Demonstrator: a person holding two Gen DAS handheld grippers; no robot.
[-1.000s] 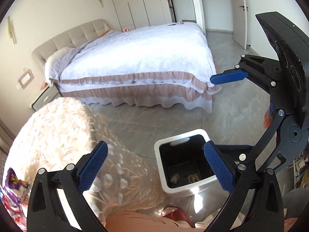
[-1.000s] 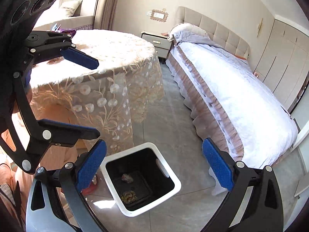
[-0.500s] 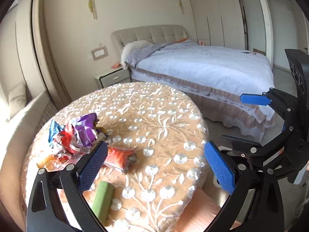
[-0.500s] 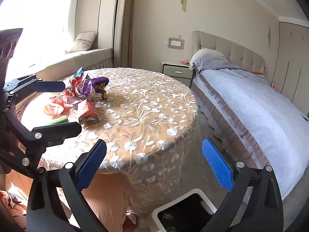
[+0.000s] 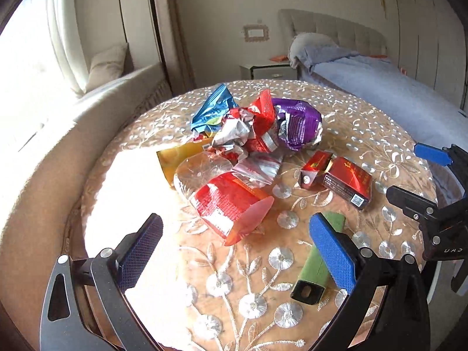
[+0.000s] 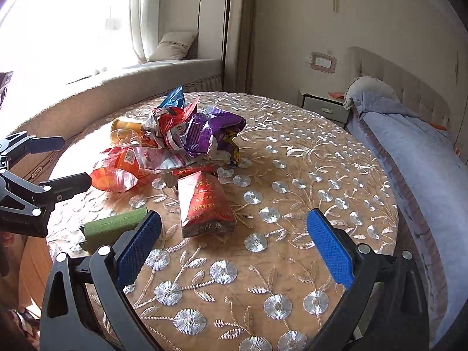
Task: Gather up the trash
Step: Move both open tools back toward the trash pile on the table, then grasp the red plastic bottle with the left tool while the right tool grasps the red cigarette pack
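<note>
Picking from this table goes best if you work the big heap of wrappers at its middle first, then the red packet nearest your left gripper, the red box ahead of your right gripper, and the green lighter last. Both grippers hang wide open, holding nothing. Close low and squarely; crinkled foil slips and springs back.
</note>
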